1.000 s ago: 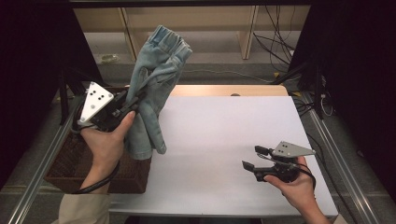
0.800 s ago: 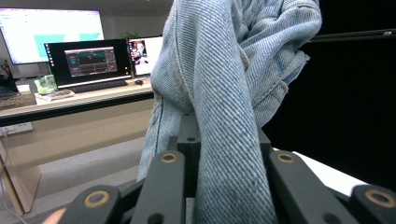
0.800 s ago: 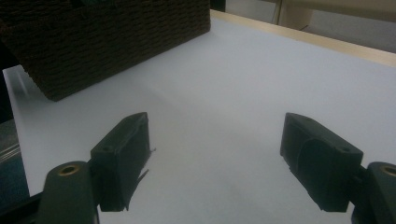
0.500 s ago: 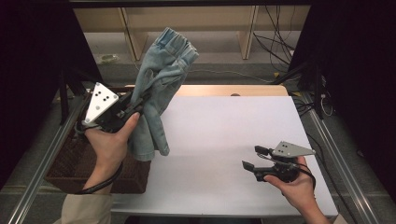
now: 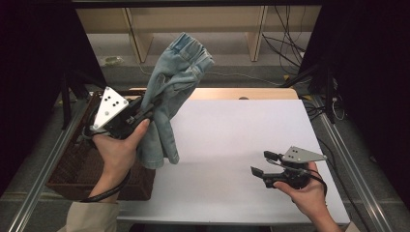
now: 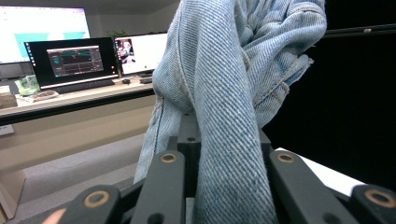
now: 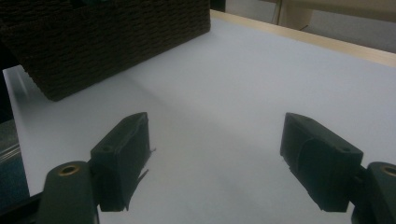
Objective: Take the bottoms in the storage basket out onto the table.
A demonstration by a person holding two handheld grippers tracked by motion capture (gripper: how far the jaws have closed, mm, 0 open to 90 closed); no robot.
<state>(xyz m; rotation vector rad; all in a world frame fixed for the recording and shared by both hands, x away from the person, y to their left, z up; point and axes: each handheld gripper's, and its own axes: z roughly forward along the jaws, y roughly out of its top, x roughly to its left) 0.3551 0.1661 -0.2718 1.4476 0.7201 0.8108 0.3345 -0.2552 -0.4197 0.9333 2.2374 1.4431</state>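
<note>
So the left gripper point(image 5: 145, 112) is up in the air over the left edge of the table, jaws clamped tight on a pair of light blue jeans point(image 5: 169, 96). The denim is bunched right between the jaws; in the left gripper view the fabric point(image 6: 233, 116) runs straight up from between the two black arms and blocks most of what's ahead. One part of the jeans, with the gathered waistband, sticks up above and beyond the gripper, while the rest hangs down below it, the lower end dangling just over the white table surface point(image 5: 241, 140) near the left hand point(image 5: 113, 150). Under and behind that hand sits a dark woven basket point(image 5: 82, 169) at the table's left side. The right gripper point(image 5: 265, 163) is well apart from all that, low over the near right part of the table, jaws spread wide with nothing between them. In the right gripper view its jaws frame bare white tabletop, and the basket point(image 7: 107, 42) sits farther ahead on the left.
</note>
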